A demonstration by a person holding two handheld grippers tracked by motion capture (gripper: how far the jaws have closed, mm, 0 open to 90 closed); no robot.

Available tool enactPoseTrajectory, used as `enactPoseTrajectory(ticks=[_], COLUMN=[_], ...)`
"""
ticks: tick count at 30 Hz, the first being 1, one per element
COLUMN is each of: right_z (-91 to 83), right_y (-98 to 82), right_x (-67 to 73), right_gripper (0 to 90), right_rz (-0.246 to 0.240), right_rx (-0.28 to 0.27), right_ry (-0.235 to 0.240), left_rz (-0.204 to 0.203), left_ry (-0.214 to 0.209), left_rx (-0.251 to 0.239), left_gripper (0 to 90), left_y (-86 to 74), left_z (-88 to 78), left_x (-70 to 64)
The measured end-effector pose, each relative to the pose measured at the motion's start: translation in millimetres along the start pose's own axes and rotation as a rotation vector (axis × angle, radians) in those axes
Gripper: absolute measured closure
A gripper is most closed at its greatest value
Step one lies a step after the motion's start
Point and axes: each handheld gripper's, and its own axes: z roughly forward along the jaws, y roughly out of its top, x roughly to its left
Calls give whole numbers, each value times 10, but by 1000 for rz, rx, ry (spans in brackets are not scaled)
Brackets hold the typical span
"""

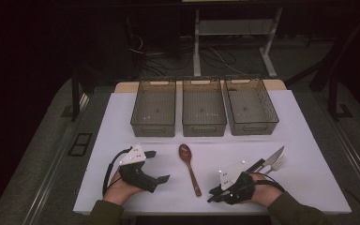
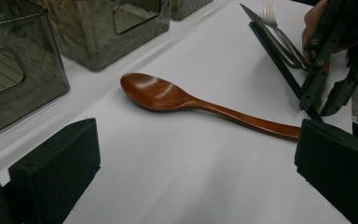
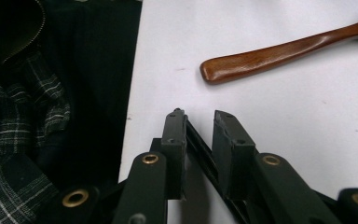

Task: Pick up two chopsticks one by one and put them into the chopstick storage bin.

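Dim up top in the high view: the room around the table (image 1: 304, 183) sinks into near-black from nine o'clock round to three, with only the white surface catching light. Faint glints dot the bins (image 1: 204, 112). In the left gripper view the spoon (image 2: 168, 95) shows a soft sheen, the near jaws blurred. The right gripper view is crisp, dark at nine o'clock.

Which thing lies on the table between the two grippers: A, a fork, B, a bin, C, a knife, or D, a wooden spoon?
D: the wooden spoon lies alone on the white table between the left gripper and the right gripper, bowl toward the three bins.
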Motion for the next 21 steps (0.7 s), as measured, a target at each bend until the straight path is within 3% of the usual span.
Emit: enactPoseTrajectory(ticks=[12, 21], right_z=[17, 45], right_y=[39, 58], right_x=[-143, -248], right_gripper=[757, 761], right_rz=[15, 26], right_rx=[0, -7], right_ry=[-52, -63], left_rz=[-1, 0], left_ry=[-2, -2], left_rx=[1, 1], left_gripper=[0, 0], left_y=[-1, -1], left_z=[5, 4], left_x=[-1, 0])
